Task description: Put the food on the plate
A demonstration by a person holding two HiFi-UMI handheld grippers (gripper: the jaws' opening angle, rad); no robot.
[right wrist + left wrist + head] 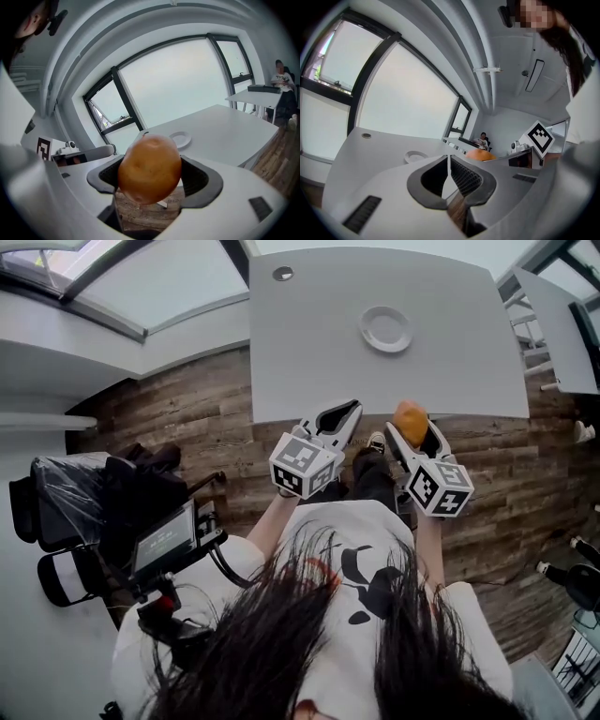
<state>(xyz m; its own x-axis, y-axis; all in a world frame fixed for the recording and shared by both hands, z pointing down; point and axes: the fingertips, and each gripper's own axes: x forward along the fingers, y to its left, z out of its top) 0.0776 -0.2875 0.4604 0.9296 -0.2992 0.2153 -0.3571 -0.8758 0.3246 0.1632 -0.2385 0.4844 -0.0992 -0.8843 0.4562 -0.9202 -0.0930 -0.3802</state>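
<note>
head view — potato [410, 420] gripped, plate [385, 329] on table [309, 343]

No text, label or number is legible.

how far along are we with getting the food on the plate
Done: the food is picked up, clamped in the right tool. In hand: it is held in the air near the front edge of the table. Left: carry it to the plate, which is empty, and release it. The left tool is shut on nothing.
</note>
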